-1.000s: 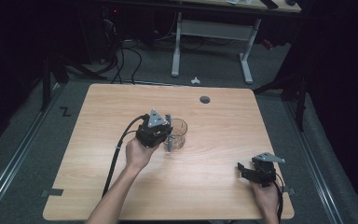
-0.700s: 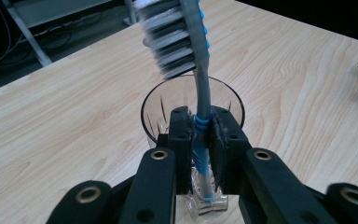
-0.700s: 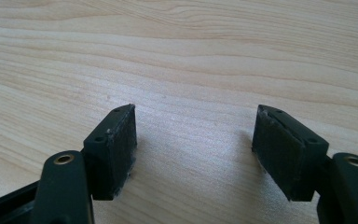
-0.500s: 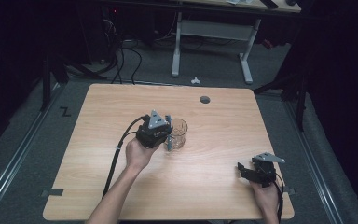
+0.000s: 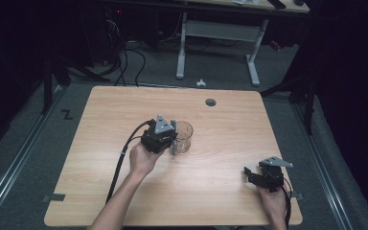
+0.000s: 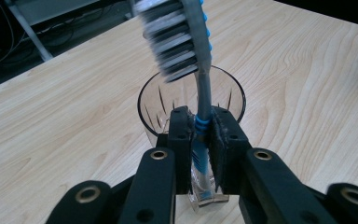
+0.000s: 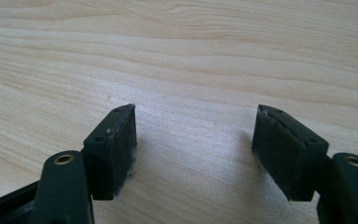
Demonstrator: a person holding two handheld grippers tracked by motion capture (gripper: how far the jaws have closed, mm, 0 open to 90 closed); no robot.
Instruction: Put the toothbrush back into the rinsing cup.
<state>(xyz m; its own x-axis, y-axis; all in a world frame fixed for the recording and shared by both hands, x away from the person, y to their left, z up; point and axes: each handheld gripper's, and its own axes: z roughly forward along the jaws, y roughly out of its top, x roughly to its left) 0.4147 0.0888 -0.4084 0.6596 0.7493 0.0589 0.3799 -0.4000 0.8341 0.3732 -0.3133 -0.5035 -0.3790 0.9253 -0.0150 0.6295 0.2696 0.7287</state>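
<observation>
Left gripper [image 6: 200, 140] pinching toothbrush [image 6: 200, 93] upright beside glass [image 6: 156, 105], for dropping in; right gripper [image 7: 193, 140] spread, idle on desk [image 7: 191, 56].

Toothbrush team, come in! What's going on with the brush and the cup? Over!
Left gripper shut on toothbrush, bristles up, above glass. Right gripper open, resting low over table. Nothing in the way.

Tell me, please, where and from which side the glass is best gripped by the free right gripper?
Probably at the glass's bare wall on the side facing away from the left gripper, which is shut on the toothbrush at its near side. The glass stands upright, so the open right gripper could come in level, one jaw inside the rim.
</observation>
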